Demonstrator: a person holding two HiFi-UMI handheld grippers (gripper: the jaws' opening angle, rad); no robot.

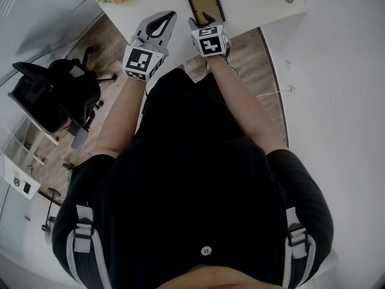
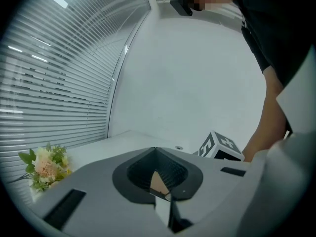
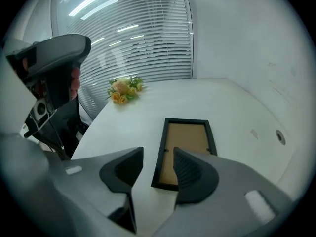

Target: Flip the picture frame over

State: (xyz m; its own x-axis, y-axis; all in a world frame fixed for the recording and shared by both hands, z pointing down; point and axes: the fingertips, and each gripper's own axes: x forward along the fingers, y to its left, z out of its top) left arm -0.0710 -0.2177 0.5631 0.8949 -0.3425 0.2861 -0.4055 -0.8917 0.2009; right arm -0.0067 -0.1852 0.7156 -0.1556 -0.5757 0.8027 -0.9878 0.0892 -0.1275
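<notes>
Right gripper [image 1: 201,20], head view: tips over the near edge of the picture frame [image 1: 205,3], which lies flat on the white table [image 1: 258,5].
Left gripper [image 1: 170,17], head view: beside it, left of the frame, not touching it.
Left gripper view: jaws together, nothing gripped; flowers [image 2: 45,166] at left on table.
Right gripper view: jaws partly apart, holding nothing; frame's near left edge shows between them, brown backing up.

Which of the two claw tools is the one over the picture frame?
The right gripper: jaws apart above the picture frame's near end. The left gripper, jaws together, is off to its side.
</notes>
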